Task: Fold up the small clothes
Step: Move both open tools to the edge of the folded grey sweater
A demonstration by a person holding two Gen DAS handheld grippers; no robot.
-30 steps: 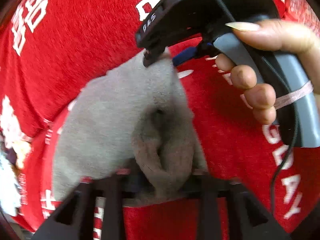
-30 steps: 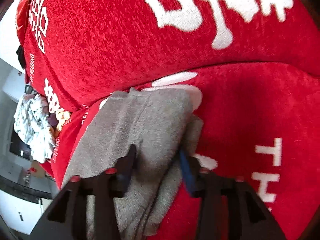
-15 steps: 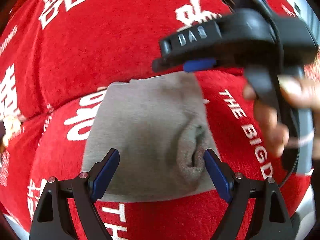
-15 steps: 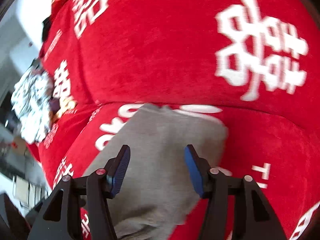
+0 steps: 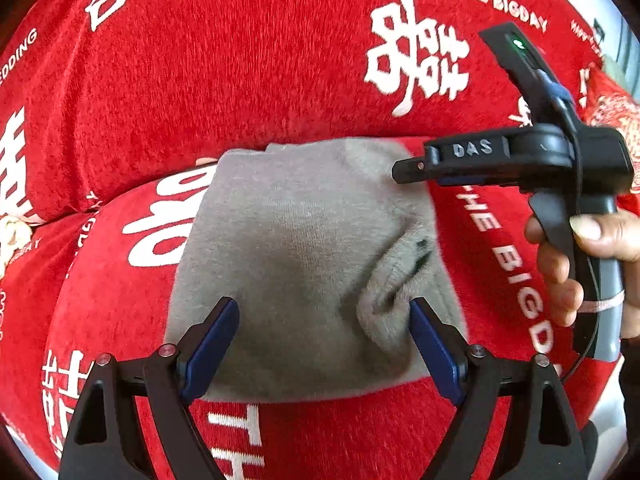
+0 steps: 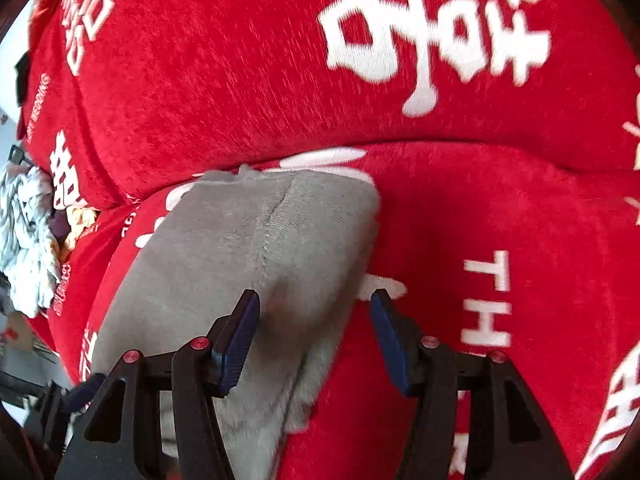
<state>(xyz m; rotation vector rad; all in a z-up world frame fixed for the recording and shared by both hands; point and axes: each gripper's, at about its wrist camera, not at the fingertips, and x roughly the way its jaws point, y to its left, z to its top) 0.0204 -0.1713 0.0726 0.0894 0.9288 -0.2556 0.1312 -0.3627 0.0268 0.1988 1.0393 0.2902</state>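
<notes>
A grey folded garment (image 5: 304, 256) lies flat on a red plush cloth (image 5: 240, 80) with white lettering; a bunched fold rises near its right edge. My left gripper (image 5: 322, 344) hangs open over the garment's near edge, its blue pads (image 5: 212, 344) clear of the fabric. The right gripper (image 5: 404, 170), held by a hand (image 5: 560, 272), hovers at the garment's far right corner. In the right wrist view the same garment (image 6: 248, 264) runs from the centre to the lower left, and my right gripper (image 6: 314, 332) stands open above its right edge with nothing pinched.
The red cloth (image 6: 480, 220) covers a soft surface with a raised back part behind the garment. A heap of light, patterned clothes (image 6: 28, 240) lies at the far left edge. A floor and furniture show beyond that edge.
My left gripper has let go of the bunched grey fabric, opened wide and drawn back. The right gripper has lifted off the garment and moved right. The garment now lies flat.
</notes>
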